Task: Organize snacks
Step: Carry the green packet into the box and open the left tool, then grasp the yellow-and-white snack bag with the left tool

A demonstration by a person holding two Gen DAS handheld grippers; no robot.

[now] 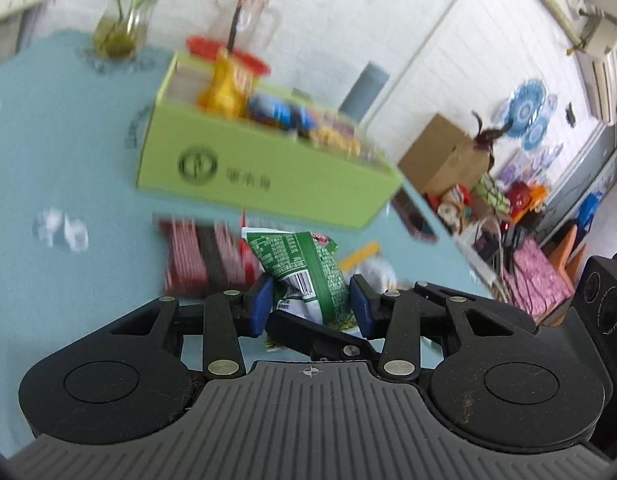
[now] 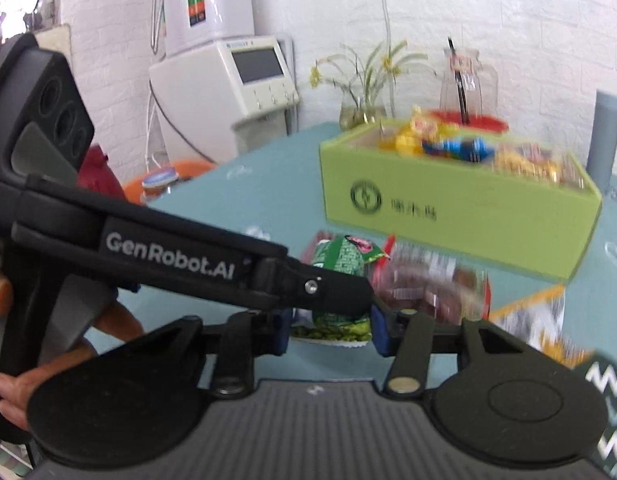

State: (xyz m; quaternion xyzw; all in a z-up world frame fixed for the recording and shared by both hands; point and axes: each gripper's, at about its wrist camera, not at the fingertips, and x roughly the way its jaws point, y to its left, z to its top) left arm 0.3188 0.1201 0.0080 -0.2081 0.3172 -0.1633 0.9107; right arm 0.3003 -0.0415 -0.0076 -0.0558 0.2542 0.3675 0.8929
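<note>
Both the left hand-held gripper (image 1: 312, 304) and right hand-held gripper (image 2: 330, 332) clamp one green snack bag (image 1: 308, 268), near the green box (image 1: 264, 168).

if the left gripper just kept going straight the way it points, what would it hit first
Probably the red snack packs lying on the blue table, just past the green snack bag that the left gripper holds. Behind them stands the green box. Depth is hard to judge through blur and fisheye.
</note>
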